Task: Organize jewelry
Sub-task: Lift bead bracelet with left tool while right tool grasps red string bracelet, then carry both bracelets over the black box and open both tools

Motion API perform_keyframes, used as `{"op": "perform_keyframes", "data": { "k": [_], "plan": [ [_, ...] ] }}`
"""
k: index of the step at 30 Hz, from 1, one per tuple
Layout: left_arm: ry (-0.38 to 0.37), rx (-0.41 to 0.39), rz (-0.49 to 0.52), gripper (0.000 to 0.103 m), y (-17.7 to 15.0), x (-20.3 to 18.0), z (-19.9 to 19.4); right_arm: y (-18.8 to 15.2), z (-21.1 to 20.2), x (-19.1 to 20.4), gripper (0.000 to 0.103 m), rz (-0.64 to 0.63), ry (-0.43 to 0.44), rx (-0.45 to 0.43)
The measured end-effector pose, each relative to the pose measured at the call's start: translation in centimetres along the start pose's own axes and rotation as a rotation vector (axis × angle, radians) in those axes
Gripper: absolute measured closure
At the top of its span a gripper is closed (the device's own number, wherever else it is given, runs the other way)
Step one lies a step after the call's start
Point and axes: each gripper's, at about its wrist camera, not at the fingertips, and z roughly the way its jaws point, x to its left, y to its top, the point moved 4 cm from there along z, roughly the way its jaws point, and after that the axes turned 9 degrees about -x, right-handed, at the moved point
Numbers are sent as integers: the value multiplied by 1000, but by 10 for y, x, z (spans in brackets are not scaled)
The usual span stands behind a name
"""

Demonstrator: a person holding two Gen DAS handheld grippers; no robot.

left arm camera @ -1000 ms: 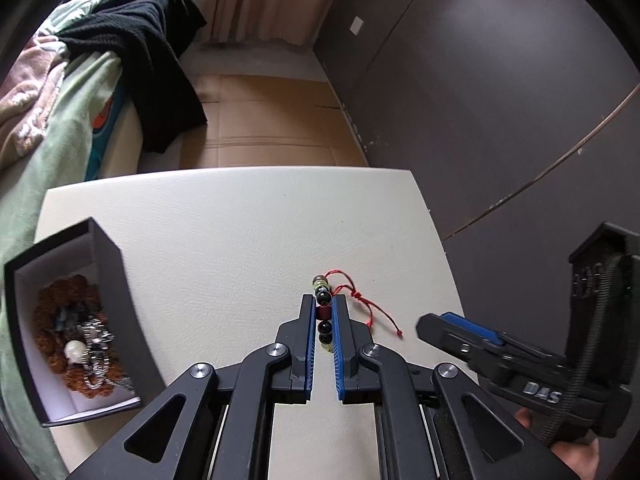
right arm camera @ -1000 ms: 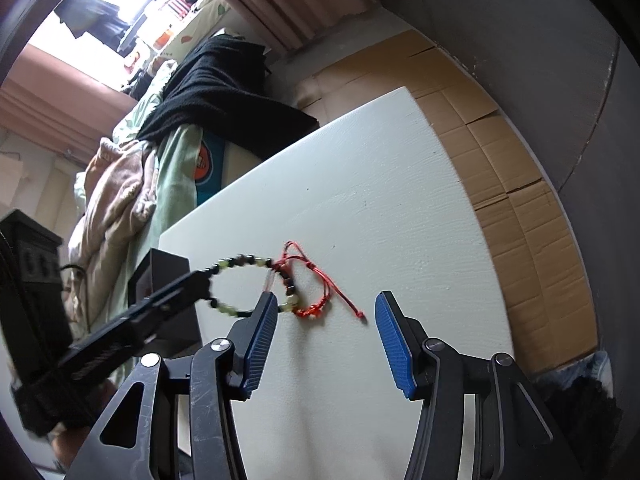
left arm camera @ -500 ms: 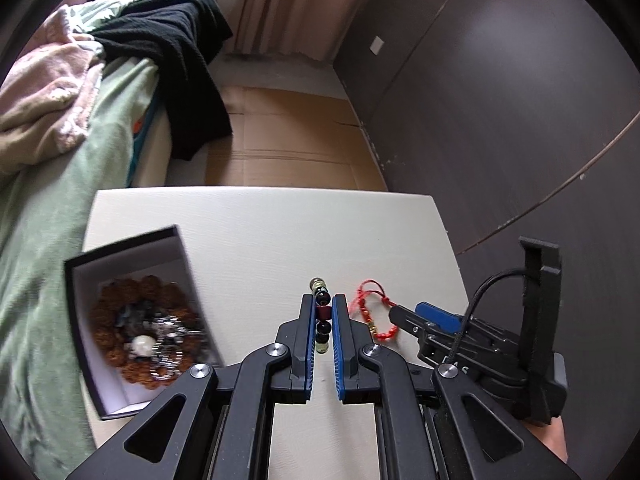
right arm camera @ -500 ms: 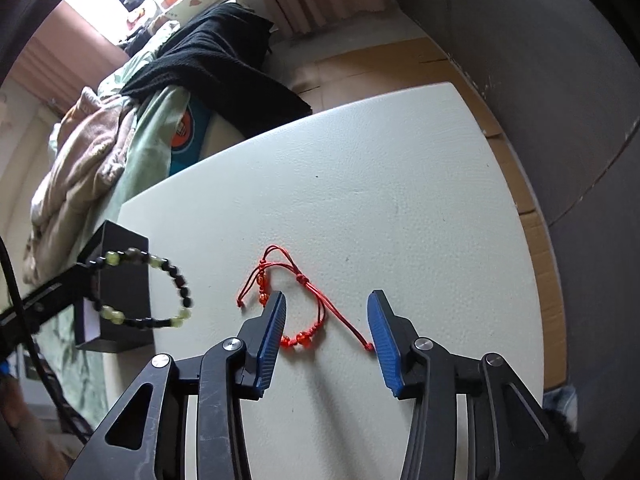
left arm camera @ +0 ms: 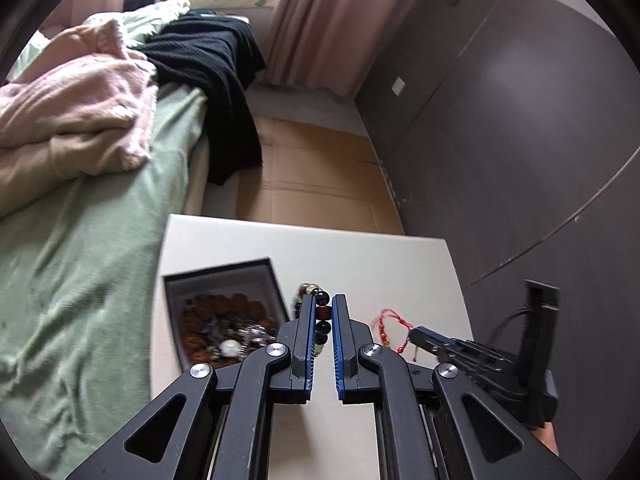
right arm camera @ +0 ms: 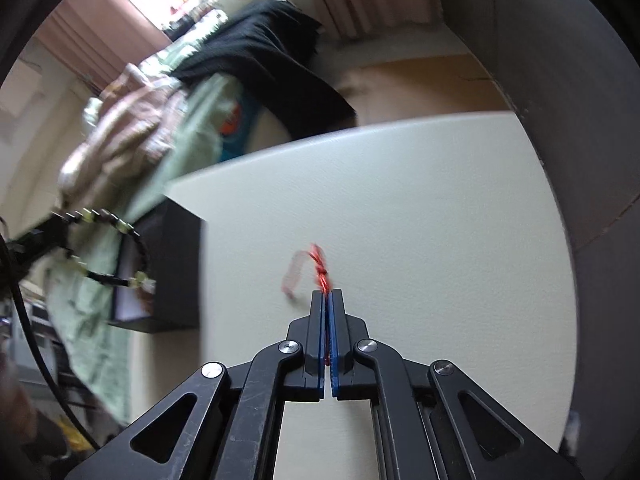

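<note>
White table [left arm camera: 360, 252]: open black box [left arm camera: 224, 280] near left edge, jewelry inside.

My left gripper [left arm camera: 322, 330]: matte black linkage arms with triangular cut-outs; round silver screws at the pivots; blue ribbed pads lining each finger; my right gripper [right arm camera: 328, 322]: same black build, scuffed, same silver screws and blue pads; a black cable [left arm camera: 505, 322] loops at its upright rear mount.

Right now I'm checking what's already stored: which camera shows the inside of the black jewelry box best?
The left wrist view: it looks into the open black jewelry box at the brown beads inside. The right wrist view shows mostly its dark outer wall, blurred.
</note>
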Motion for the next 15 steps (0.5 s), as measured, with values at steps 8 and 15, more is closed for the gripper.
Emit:
{"op": "perform_keyframes", "data": {
  "k": [8,15],
  "plan": [
    [6,9,-14,94,-1,21,-4,10,-21,43,100,11,155,-89],
    [81,36,-42,85,-7,48,-5,17,-29,80,100,10,267,-130]
  ]
}}
